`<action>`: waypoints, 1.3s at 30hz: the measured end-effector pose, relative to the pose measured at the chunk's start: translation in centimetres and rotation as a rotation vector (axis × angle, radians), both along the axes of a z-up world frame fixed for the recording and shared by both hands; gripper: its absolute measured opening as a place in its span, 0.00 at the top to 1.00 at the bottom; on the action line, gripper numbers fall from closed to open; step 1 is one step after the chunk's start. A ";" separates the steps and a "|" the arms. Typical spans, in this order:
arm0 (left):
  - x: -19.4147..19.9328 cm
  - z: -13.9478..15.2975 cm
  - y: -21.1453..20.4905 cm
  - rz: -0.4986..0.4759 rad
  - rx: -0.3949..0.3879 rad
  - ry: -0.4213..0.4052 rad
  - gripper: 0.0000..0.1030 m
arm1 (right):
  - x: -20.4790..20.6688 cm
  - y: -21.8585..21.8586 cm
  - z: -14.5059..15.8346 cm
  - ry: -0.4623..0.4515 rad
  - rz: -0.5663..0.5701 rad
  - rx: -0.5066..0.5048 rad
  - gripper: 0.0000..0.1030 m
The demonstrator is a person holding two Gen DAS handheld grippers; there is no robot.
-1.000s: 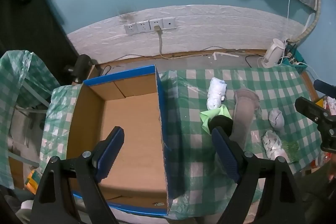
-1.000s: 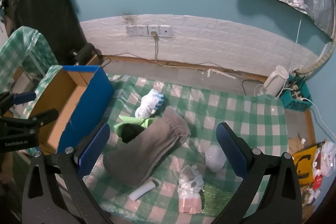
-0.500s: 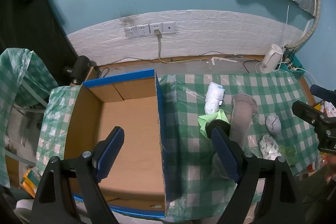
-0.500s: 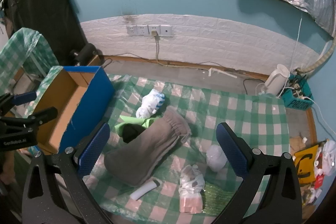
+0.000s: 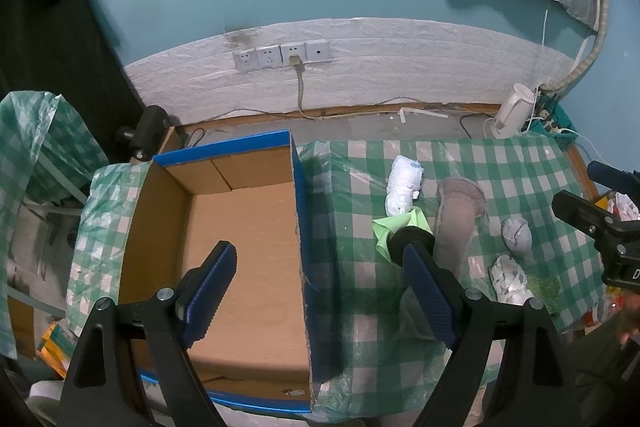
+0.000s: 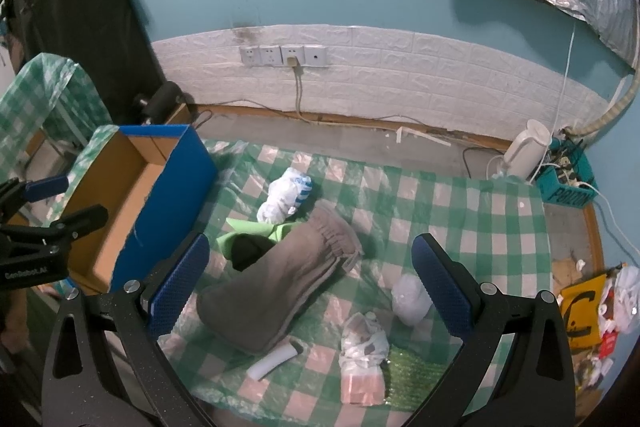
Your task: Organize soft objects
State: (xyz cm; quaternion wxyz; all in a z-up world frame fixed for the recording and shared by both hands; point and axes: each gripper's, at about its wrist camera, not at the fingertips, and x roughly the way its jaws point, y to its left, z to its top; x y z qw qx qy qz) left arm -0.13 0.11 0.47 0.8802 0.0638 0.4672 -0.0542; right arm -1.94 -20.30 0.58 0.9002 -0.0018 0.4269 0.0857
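Hovering apart and empty over the cardboard box (image 5: 248, 247) — left hand-held gripper (image 5: 316, 291). Spread wide too, gripping nothing — right hand-held gripper (image 6: 310, 279) above the checked worktop (image 6: 480, 227). Lying beneath it: grey cloth (image 6: 280, 279), green cloth (image 6: 244, 233) at its 10 o'clock, white bundle (image 6: 286, 197) at 12.

Green-and-white checked tabletop (image 6: 460, 211)

It carries a blue cardboard box (image 6: 168, 187), grey folded cloth (image 6: 280, 279), and white crumpled bundle (image 6: 286, 193).
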 end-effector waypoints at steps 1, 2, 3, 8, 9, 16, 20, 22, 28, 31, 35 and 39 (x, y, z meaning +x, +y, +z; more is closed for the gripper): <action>0.0 0.0 -0.1 -0.001 0.003 0.001 0.16 | 0.0 0.0 0.0 0.000 0.000 -0.001 0.02; 0.0 0.0 -0.2 -0.001 0.006 0.001 0.16 | 0.0 0.0 0.0 0.000 -0.001 -0.001 0.02; -0.1 -0.1 -0.1 -0.001 0.007 0.001 0.16 | -0.1 0.1 -0.1 0.000 -0.002 -0.001 0.02; -0.2 -0.2 0.0 -0.004 0.000 0.004 0.16 | -0.2 -0.3 -0.4 0.004 -0.006 0.005 0.02; -0.2 -0.2 0.0 -0.005 0.000 0.005 0.16 | -0.3 -0.3 -0.5 0.003 -0.005 0.006 0.02; -0.2 -0.2 0.0 -0.006 -0.002 0.005 0.16 | -0.4 -0.4 -0.5 0.005 -0.008 0.007 0.02; -0.2 -0.2 0.0 -0.007 0.000 0.005 0.16 | -0.2 -0.4 -0.4 0.007 -0.007 0.008 0.02; -0.2 -0.2 0.0 -0.006 -0.001 0.005 0.16 | -0.3 -0.4 -0.4 0.008 -0.007 0.008 0.02; -0.3 -0.2 -0.1 -0.014 -0.003 0.005 0.16 | -0.2 -0.4 -0.4 0.008 -0.007 0.009 0.02; -0.3 -0.3 -0.1 -0.014 -0.003 0.005 0.16 | -0.2 -0.5 -0.4 0.010 -0.008 0.009 0.02; -0.3 -0.3 -0.2 -0.011 -0.006 0.009 0.16 | -0.4 -0.5 -0.5 0.014 -0.006 0.007 0.02; -0.3 -0.3 -0.1 -0.016 -0.004 0.006 0.16 | -0.4 -0.6 -0.5 0.016 -0.007 0.008 0.02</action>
